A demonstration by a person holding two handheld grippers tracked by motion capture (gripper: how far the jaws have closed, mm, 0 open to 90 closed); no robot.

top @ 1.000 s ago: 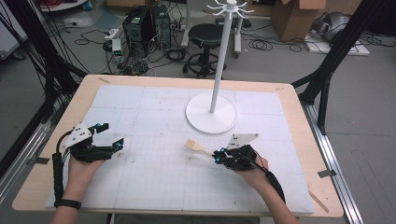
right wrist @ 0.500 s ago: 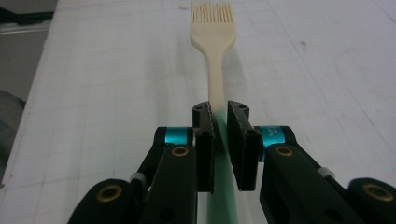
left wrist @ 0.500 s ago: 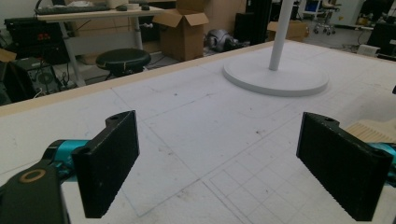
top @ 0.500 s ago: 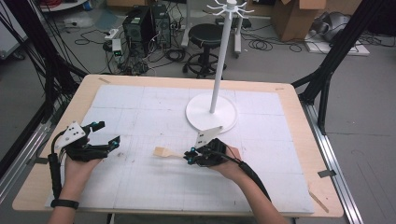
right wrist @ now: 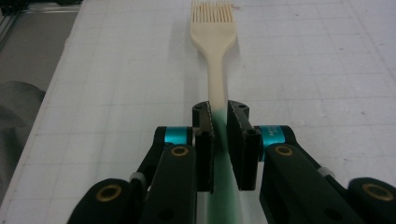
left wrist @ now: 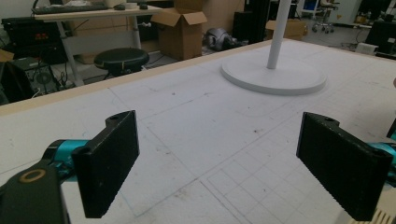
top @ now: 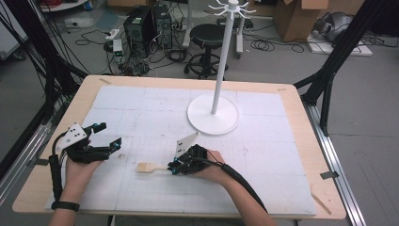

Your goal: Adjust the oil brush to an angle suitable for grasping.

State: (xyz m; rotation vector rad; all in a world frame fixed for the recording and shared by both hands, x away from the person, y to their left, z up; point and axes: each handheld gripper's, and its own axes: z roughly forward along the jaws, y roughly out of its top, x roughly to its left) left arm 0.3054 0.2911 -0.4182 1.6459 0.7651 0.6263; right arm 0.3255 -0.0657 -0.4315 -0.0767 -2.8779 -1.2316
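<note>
Two grippers sit low in the high view: the left gripper (top: 107,135), jaws wide and empty, near the mat's left edge; toward centre, the right gripper (top: 172,167) clamps a pastry brush (top: 149,167) by its handle, bristles pointing left across open mat, below the white stand (top: 212,114).

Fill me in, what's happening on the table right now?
The right gripper is clamped on the handle of a cream basting brush, bristle end pointing toward the left gripper. The handle turns green where it passes between the jaws. The left gripper rests on the white mat with its jaws wide apart and nothing between them. A white hook stand stands farther back on the table.
</note>
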